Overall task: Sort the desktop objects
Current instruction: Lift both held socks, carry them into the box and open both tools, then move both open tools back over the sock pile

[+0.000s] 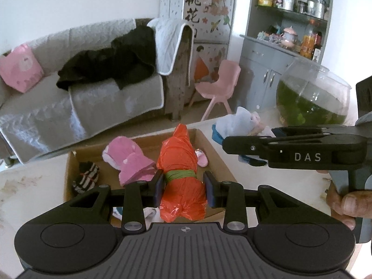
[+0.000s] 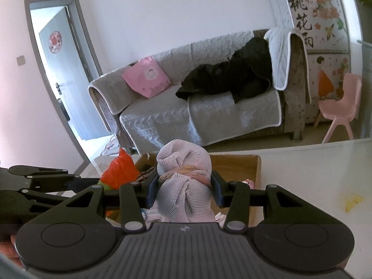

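Observation:
My left gripper (image 1: 184,187) is shut on an orange plastic bag bundle (image 1: 180,158) tied with a green band, held over the open cardboard box (image 1: 220,160). My right gripper (image 2: 184,189) is shut on a pale pink mesh cloth bundle (image 2: 184,174), also above the box (image 2: 257,174). In the left wrist view the right gripper (image 1: 232,144) comes in from the right. In the right wrist view the orange bundle (image 2: 119,171) and the left gripper show at the left. Inside the box lie a pink cloth bundle (image 1: 130,160), a black-and-white striped item (image 1: 86,176) and a small pink item (image 1: 201,158).
A pile of pale blue and white cloths (image 1: 239,125) lies on the white table (image 1: 30,186) right of the box. A glass fishbowl (image 1: 311,97) with green water stands behind it. A yellow scrap (image 2: 353,201) lies on the table. A sofa (image 2: 209,107) and pink chair (image 1: 218,86) stand beyond.

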Motion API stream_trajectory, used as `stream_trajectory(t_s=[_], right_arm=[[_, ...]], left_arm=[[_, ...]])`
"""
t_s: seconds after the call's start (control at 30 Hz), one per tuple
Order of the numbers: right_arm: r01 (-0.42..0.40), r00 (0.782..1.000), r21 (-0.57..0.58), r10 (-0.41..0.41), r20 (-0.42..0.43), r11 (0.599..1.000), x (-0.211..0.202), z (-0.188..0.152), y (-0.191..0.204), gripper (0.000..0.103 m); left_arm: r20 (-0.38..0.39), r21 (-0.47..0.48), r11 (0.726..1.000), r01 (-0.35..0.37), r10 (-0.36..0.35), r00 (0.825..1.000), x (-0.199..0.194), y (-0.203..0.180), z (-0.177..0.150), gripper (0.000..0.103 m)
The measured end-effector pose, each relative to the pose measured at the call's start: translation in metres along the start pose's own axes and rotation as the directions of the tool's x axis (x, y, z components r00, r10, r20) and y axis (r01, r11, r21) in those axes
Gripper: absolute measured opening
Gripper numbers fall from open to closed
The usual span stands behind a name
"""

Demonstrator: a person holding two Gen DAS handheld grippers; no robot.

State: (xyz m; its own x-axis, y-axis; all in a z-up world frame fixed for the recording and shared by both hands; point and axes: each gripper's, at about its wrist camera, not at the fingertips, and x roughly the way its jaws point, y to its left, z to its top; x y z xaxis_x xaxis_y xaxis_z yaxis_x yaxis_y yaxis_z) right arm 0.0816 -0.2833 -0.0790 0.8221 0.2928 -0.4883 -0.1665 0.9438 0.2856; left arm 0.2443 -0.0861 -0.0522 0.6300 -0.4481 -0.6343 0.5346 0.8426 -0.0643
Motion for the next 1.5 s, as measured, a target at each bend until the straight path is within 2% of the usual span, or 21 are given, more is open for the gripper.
stream_trajectory(t_s=[0.5,0.83,1.0,1.2,1.37,1.43,1.5], right_arm=[[0.031,0.990,-0.011,-0.033,-0.136,0.999,0.067,-0.003,-0.017,0.043],[0.066,0.978,-0.019,-0.069,-0.197,0.998,0.092,-0.013,-0.028,0.044],[0.076,0.979,-0.052,-0.084,-0.185,0.996,0.091,-0.015,-0.020,0.051],[0.088,0.981,-0.081,-0.100,-0.164,0.993,0.079,-0.017,-0.016,0.051],[0.107,0.985,-0.086,-0.118,-0.129,0.990,0.059,-0.024,-0.014,0.052],[0.110,0.985,-0.080,-0.120,-0.124,0.991,0.049,-0.027,-0.014,0.053],[0.106,0.983,-0.093,-0.118,-0.142,0.990,0.043,-0.032,-0.012,0.054]], left_arm=[[-0.149,-0.030,1.000,0.000,-0.005,0.989,0.114,0.020,-0.004,0.043],[-0.219,-0.042,0.999,0.006,-0.015,0.976,0.156,0.020,-0.025,0.043],[-0.243,-0.062,0.998,0.019,-0.034,0.969,0.160,0.024,-0.033,0.044],[-0.242,-0.053,0.998,0.022,-0.034,0.970,0.156,0.020,-0.041,0.052],[-0.219,0.018,1.000,0.025,-0.020,0.976,0.138,0.008,-0.046,0.062],[-0.195,0.036,0.999,0.017,-0.010,0.981,0.124,0.006,-0.047,0.077],[-0.158,0.057,0.998,0.005,0.004,0.987,0.106,0.009,-0.048,0.085]])
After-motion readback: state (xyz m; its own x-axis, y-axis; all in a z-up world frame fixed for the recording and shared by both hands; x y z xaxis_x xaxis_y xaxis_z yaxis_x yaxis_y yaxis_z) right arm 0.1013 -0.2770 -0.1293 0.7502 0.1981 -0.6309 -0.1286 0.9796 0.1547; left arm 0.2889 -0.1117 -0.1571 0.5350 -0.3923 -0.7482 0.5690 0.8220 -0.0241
